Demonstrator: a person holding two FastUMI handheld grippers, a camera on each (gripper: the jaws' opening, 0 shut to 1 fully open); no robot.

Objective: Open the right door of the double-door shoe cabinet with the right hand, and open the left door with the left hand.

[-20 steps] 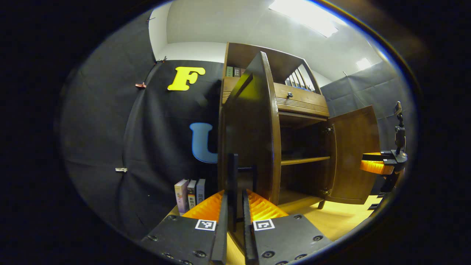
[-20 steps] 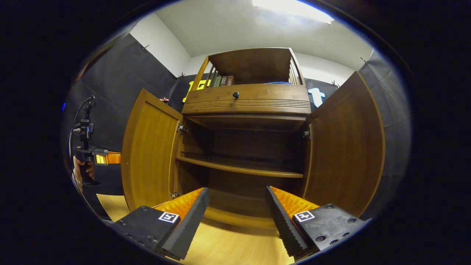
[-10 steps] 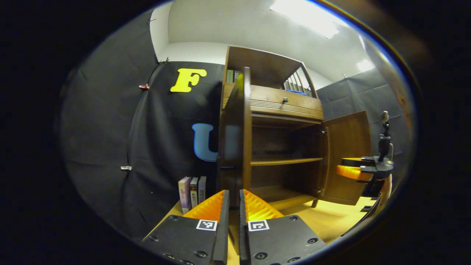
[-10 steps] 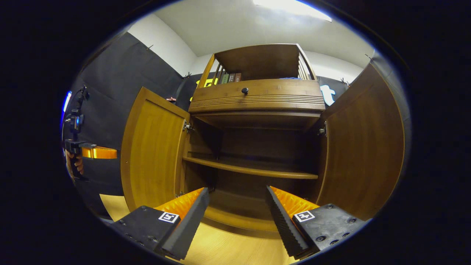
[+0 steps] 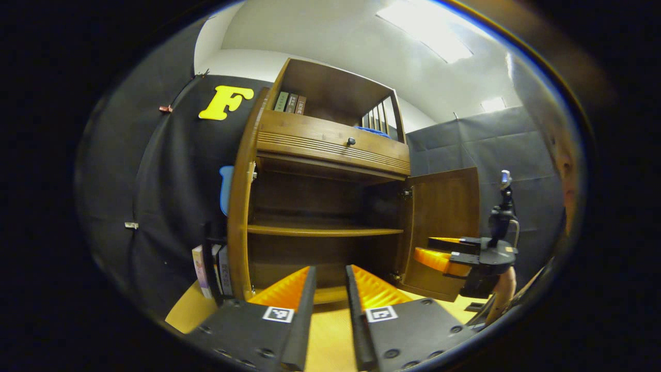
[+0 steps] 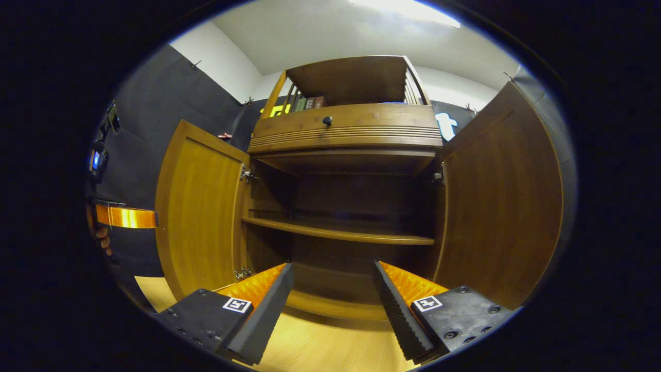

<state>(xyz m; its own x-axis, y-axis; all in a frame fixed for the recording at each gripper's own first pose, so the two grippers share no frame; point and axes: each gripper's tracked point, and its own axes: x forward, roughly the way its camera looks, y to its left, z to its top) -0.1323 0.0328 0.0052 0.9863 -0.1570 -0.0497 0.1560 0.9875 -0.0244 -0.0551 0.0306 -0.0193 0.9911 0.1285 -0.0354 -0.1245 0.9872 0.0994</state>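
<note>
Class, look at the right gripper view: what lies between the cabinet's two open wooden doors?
Between the left door and right door lies the dark open cabinet interior, crossed by one bare wooden shelf.

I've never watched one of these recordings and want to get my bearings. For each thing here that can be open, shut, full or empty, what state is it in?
Left door: swung wide open.
Right door: swung wide open.
Drawer: shut.
Lower shelf: empty.
Top shelf: holds a few upright books.
Left gripper: jaws slightly apart, holding nothing.
Right gripper: jaws wide apart, holding nothing.
</note>
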